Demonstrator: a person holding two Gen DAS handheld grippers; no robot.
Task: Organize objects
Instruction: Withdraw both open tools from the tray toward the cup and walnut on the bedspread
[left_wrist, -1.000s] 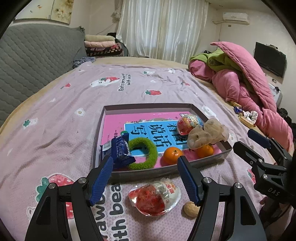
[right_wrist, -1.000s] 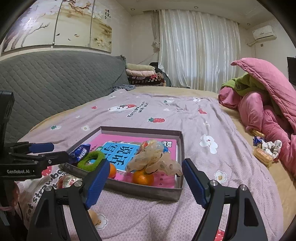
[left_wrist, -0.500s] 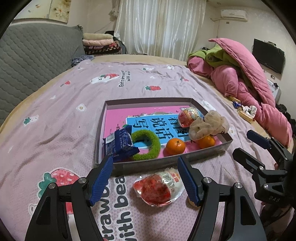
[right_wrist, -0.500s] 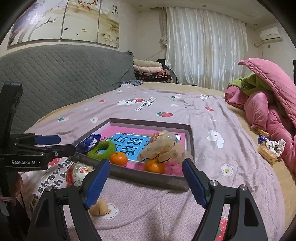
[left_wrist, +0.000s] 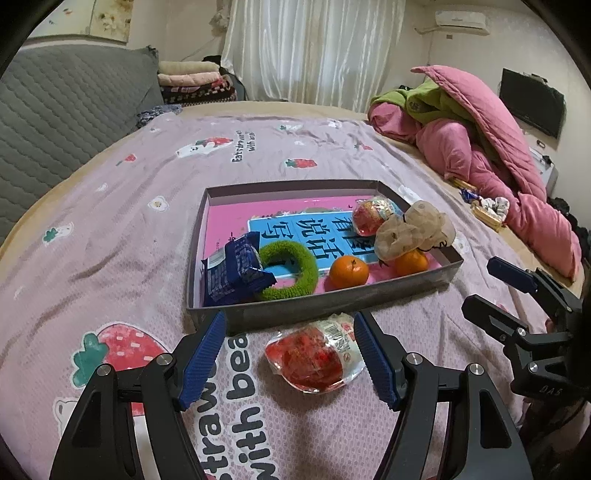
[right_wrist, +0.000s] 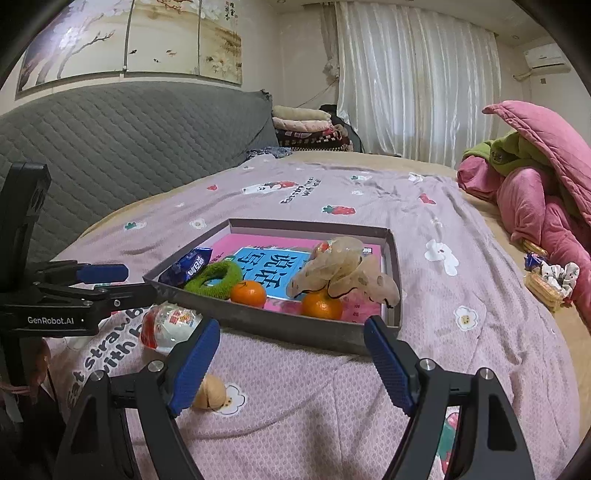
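Observation:
A grey tray (left_wrist: 325, 300) lies on the pink strawberry bedspread and holds a pink and blue book, a blue snack packet (left_wrist: 232, 273), a green scrunchie (left_wrist: 291, 269), two oranges (left_wrist: 349, 272), a beige scrunchie (left_wrist: 410, 229) and a red jelly cup (left_wrist: 369, 218). In front of the tray lies a red snack pack (left_wrist: 314, 356), just below my left gripper (left_wrist: 289, 332), which is open and empty above it. My right gripper (right_wrist: 291, 332) is open and empty before the tray (right_wrist: 280, 328). A walnut (right_wrist: 210, 395) rests by its left finger.
A heap of pink and green quilts (left_wrist: 480, 147) fills the bed's right side, with small snacks and a scrunchie (right_wrist: 550, 277) beside it. A grey padded headboard (right_wrist: 129, 147) runs along the left. Folded blankets (left_wrist: 192, 81) are stacked at the far end.
Both views have tipped slightly, so the tray sits higher in frame. The walnut has slipped behind the left gripper's right finger. Neither gripper's opening has changed.

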